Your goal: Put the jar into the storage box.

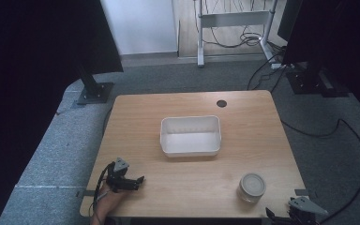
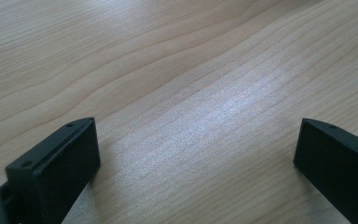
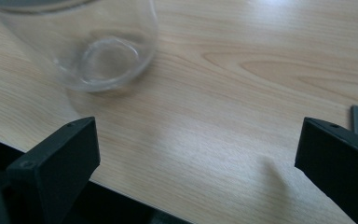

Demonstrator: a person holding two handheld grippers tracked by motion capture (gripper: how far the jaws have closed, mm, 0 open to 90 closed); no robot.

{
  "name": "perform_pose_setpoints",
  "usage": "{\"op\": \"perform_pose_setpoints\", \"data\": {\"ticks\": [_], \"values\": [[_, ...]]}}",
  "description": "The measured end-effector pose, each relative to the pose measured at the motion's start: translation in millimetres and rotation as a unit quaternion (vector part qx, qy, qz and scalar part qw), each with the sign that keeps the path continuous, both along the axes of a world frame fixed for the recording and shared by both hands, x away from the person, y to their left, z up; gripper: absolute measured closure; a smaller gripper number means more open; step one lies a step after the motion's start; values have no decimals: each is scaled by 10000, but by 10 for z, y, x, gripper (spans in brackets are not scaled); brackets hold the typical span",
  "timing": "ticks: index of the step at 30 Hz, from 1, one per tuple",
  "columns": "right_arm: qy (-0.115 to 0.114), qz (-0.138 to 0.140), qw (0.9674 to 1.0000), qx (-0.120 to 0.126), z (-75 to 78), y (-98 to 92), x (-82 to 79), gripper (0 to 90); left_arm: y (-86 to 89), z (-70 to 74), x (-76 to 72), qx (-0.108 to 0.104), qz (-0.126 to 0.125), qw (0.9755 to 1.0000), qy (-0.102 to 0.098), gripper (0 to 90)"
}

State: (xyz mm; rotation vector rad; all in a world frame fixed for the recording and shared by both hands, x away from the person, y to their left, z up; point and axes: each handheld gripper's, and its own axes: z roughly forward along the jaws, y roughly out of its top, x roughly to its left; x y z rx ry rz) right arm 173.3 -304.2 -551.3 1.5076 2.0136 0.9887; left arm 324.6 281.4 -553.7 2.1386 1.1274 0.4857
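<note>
With both the right gripper point(image 3: 198, 154) and left gripper point(image 2: 196, 154) spread wide and empty, the glass jar point(image 1: 251, 186) near the table's point(image 1: 136, 117) near right corner may get knocked off the edge by a careless approach.

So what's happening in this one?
A person sits at a wooden table with a hand-held gripper in each hand. Neither holds anything. The left hand-held gripper rests open at the near left corner, over bare wood. The right hand-held gripper, also open, sits at the near right edge, close to a clear glass jar but not touching it. An empty white tub stands mid-table.
</note>
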Motion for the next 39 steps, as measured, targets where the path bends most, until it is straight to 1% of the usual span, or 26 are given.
{"op": "perform_pose_setpoints", "data": {"ticks": [8,17,22,25,31,39], "values": [[-168,173,9997,65,90,65,9,0,0,0,0,-3,2,10000,0,0],[-232,391,9990,39,137,174,38,7,0,0,0,-3,1,10000,-1,0],[-315,547,9980,47,173,252,70,8,0,0,0,-2,1,10000,-1,0],[-359,588,9976,60,185,279,81,8,0,0,0,-3,1,10000,0,0],[-440,722,9964,70,204,363,142,7,0,0,0,1,2,10000,2,0],[-447,803,9958,6,213,452,247,7,0,0,0,1,2,10000,3,0]]}}
